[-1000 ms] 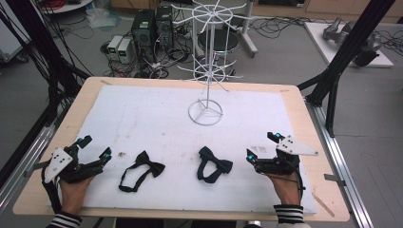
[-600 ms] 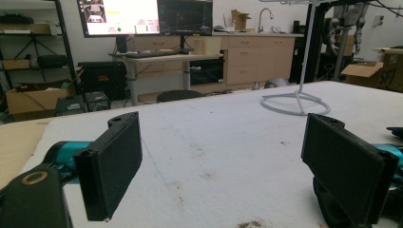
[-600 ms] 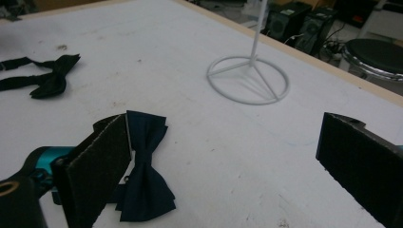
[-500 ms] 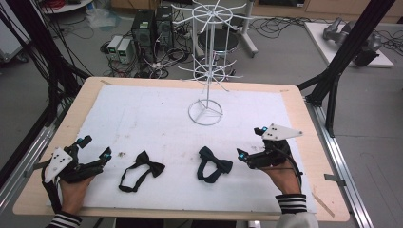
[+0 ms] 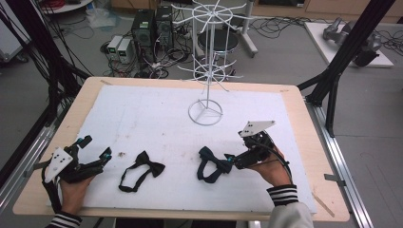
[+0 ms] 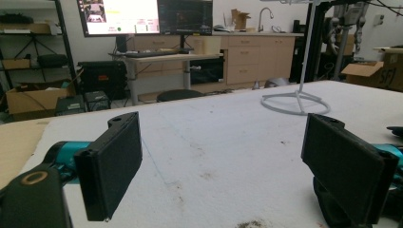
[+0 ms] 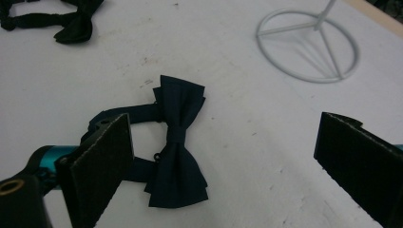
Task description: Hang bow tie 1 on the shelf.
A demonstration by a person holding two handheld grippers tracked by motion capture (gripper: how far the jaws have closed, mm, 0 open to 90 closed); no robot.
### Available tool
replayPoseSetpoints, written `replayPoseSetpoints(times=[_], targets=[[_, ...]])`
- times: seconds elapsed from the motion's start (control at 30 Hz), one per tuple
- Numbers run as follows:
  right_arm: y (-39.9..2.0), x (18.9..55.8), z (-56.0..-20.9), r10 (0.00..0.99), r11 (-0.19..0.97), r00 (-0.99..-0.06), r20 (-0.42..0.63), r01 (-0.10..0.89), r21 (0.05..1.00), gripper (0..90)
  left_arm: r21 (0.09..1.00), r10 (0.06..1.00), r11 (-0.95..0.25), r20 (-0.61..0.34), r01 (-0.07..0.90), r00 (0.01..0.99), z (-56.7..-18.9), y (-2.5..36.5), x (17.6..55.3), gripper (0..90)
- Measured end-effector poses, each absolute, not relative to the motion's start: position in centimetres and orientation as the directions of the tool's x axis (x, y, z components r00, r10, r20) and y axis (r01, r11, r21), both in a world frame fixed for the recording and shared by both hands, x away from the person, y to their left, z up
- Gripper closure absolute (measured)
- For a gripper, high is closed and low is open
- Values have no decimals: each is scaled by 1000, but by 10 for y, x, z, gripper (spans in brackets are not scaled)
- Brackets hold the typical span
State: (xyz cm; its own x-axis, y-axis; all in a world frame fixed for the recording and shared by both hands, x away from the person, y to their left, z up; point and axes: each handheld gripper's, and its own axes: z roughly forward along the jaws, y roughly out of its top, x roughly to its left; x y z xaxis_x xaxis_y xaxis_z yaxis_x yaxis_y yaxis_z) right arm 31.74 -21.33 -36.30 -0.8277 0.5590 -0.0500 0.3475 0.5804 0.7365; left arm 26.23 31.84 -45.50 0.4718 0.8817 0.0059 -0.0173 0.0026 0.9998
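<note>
Two bow ties lie on the white mat (image 5: 157,118). The black one (image 5: 145,167), strap looped, sits left of centre and appears as the black bow tie (image 7: 71,21) at the upper left of the right gripper view. The dark navy one (image 5: 211,164) lies right of centre. My right gripper (image 5: 233,156) is open just right of it. In the right gripper view the navy bow tie (image 7: 178,142) lies flat between the spread jaws, nearer the left one, with the right gripper (image 7: 228,166) above it. My left gripper (image 5: 95,147) rests open at the mat's left edge; the left gripper (image 6: 228,175) holds nothing.
A white wire display stand (image 5: 208,57) rises from a ring base (image 5: 205,112) at the mat's far centre; the same base (image 7: 306,45) lies beyond the navy tie. The wooden table edge (image 5: 304,142) borders the mat. Computers and cables lie on the floor behind.
My right gripper has moved left and slightly forward, up to the navy bow tie. The left gripper and both bow ties have stayed put.
</note>
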Motion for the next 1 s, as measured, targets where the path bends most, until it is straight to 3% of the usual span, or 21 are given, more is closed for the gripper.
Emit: replayPoseSetpoints(times=[0.37,0.93,1.0], targets=[[-190,328,-373,515,674,-856,-50,368,641,60,1000,882,3,6,-16,471,-455,318,262,139],[-163,343,-392,504,726,-864,1,424,542,83,1000,882,4,5,-16,471,-455,318,262,139],[-162,343,-395,499,737,-867,4,426,525,188,1000,882,4,5,-16,471,-455,318,262,140]])
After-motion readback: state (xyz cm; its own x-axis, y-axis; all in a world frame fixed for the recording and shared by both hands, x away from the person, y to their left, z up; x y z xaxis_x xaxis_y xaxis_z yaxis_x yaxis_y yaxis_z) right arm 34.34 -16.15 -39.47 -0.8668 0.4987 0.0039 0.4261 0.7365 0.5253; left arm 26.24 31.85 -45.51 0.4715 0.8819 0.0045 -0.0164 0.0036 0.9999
